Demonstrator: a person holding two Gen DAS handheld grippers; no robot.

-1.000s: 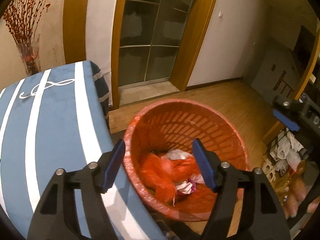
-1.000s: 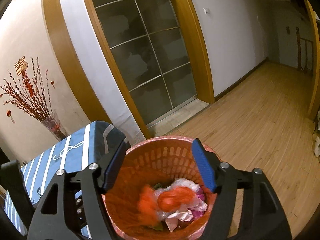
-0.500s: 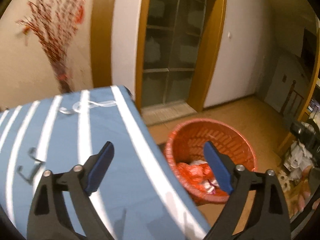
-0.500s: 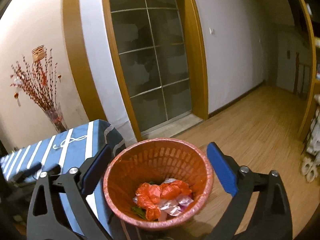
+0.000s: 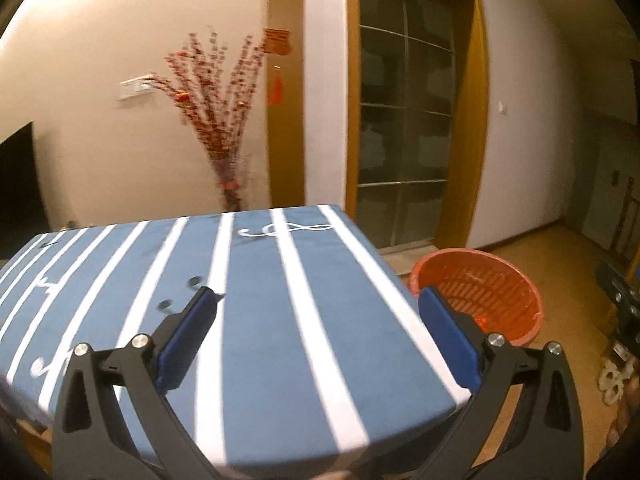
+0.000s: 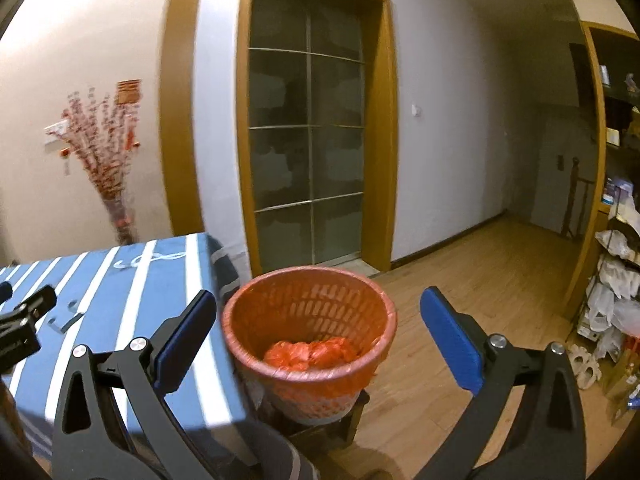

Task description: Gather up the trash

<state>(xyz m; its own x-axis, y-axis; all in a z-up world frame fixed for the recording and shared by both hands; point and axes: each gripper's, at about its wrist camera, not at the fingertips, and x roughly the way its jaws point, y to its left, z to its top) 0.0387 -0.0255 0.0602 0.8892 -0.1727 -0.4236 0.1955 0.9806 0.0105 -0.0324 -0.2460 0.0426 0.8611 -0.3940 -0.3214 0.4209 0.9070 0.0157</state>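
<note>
An orange plastic basket [image 6: 308,394] stands beside the table, with crumpled orange trash [image 6: 312,354] lying in its bottom. My right gripper [image 6: 318,300] hovers in front of and above it, open, nothing between the blue pads. My left gripper [image 5: 316,300] is over the blue, white-striped tablecloth [image 5: 260,360], its jaws opening and empty. The basket [image 5: 484,292] sits to the left gripper's right, off the table's edge. Each gripper shows in the other's view: the left gripper [image 6: 24,320] at the far left and the right gripper [image 5: 618,292] at the far right.
The striped table [image 6: 120,320] takes up the left. A vase of red branches [image 5: 224,132] stands behind it against the wall, next to a glass door [image 6: 308,160]. A shelf with white bags [image 6: 616,280] lines the right. Wooden floor [image 6: 480,280] spreads beyond the basket.
Both grippers have drawn back from over the basket and tilted up, jaws spreading wider. The left one swung left over the table. The orange trash has settled in the basket.
</note>
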